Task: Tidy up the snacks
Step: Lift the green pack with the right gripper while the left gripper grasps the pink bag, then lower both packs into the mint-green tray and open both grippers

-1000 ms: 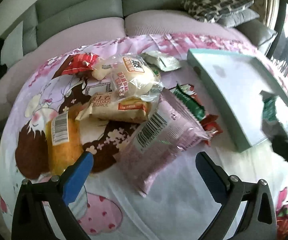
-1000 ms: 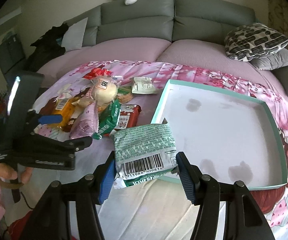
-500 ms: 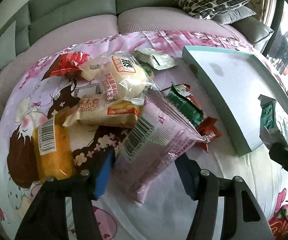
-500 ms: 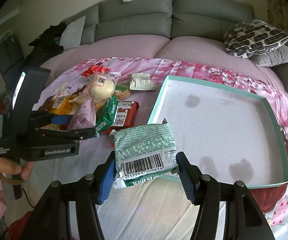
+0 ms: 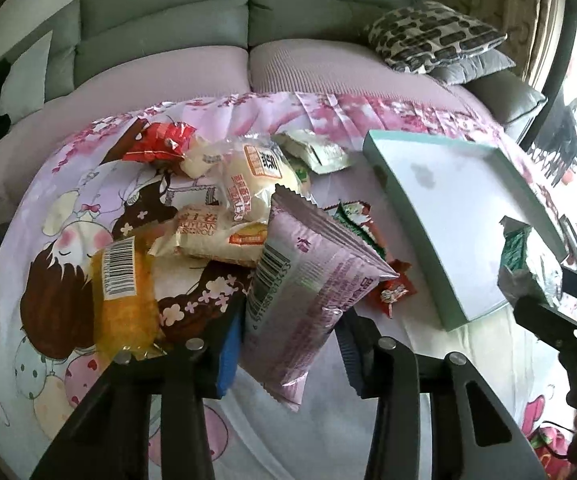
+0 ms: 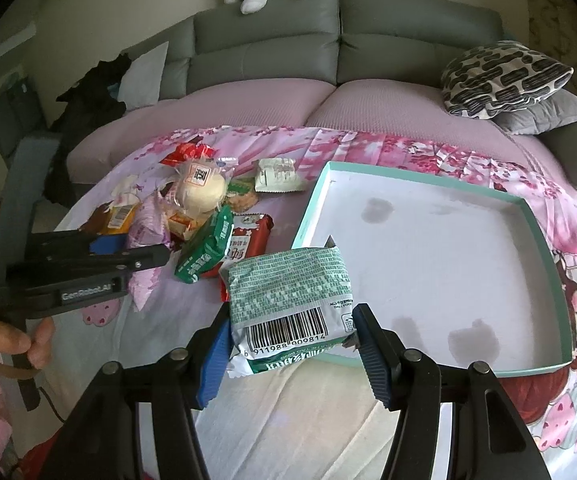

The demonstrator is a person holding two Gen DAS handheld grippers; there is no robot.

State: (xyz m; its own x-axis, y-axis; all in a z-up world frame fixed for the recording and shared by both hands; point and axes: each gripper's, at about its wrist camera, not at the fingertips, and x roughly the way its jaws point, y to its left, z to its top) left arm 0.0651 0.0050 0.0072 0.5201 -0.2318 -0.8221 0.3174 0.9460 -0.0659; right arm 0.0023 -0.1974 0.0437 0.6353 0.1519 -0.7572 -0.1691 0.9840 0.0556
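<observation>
My left gripper (image 5: 290, 354) is shut on a pink snack bag (image 5: 308, 280) and holds it tilted up off the snack pile (image 5: 224, 200). My right gripper (image 6: 290, 354) is shut on a green-and-white snack pack (image 6: 288, 300) with a barcode, held just before the near left corner of the teal-rimmed white tray (image 6: 544, 280). The tray holds no snacks. In the left wrist view the tray (image 5: 408, 232) lies to the right, with the right gripper and its pack (image 5: 528, 268) at the far right. The left gripper (image 6: 100, 256) shows at left in the right wrist view.
The pile on the pink cartoon cloth (image 5: 68, 208) holds a yellow cake pack (image 5: 124, 292), a round bun (image 5: 248, 184), a red pack (image 5: 160, 144) and green packs (image 6: 208, 252). A grey sofa (image 6: 268, 40) with patterned cushions (image 6: 500, 76) stands behind.
My left gripper closed on the pink bag and lifted it off the pile. My right gripper kept hold of the green pack and stayed near the tray corner.
</observation>
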